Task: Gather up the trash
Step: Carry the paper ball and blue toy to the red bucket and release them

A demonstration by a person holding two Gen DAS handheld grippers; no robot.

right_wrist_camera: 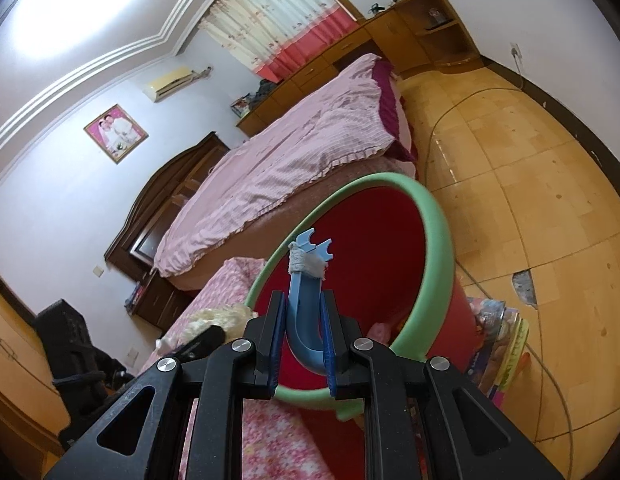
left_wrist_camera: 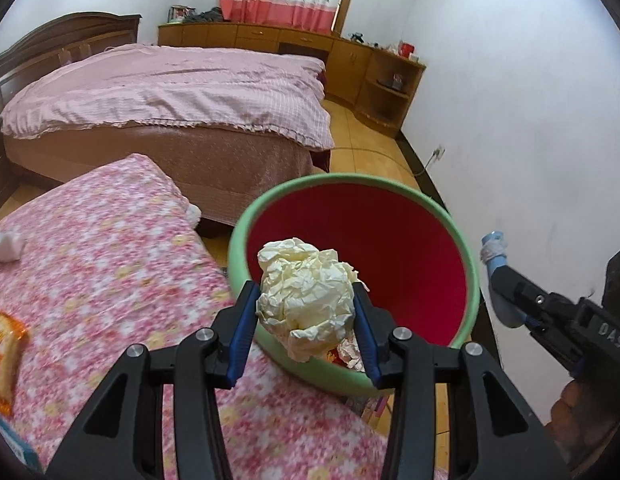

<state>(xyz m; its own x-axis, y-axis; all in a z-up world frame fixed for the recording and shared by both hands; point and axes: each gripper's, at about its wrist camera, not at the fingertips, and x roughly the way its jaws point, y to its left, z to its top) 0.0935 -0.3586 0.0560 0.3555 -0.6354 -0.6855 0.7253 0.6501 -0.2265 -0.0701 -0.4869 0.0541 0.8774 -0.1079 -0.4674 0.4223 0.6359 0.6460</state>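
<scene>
My left gripper [left_wrist_camera: 306,300] is shut on a crumpled cream paper ball [left_wrist_camera: 306,292] and holds it over the near rim of a red bin with a green rim [left_wrist_camera: 410,240]. Some trash lies at the bin's bottom. My right gripper [right_wrist_camera: 304,312] is shut on a curved blue plastic piece [right_wrist_camera: 306,300] with grey tape near its tip, held above the bin [right_wrist_camera: 390,248]. The right gripper also shows in the left wrist view [left_wrist_camera: 506,280], right of the bin. The paper ball shows at the left in the right wrist view [right_wrist_camera: 218,318].
A table with a pink floral cloth [left_wrist_camera: 110,260] holds a white tissue [left_wrist_camera: 6,246] and an orange snack packet [left_wrist_camera: 4,356]. A bed with a pink cover [left_wrist_camera: 170,92] stands beyond. A cable [right_wrist_camera: 442,136] runs over the tiled floor. Books [right_wrist_camera: 498,344] lie beside the bin.
</scene>
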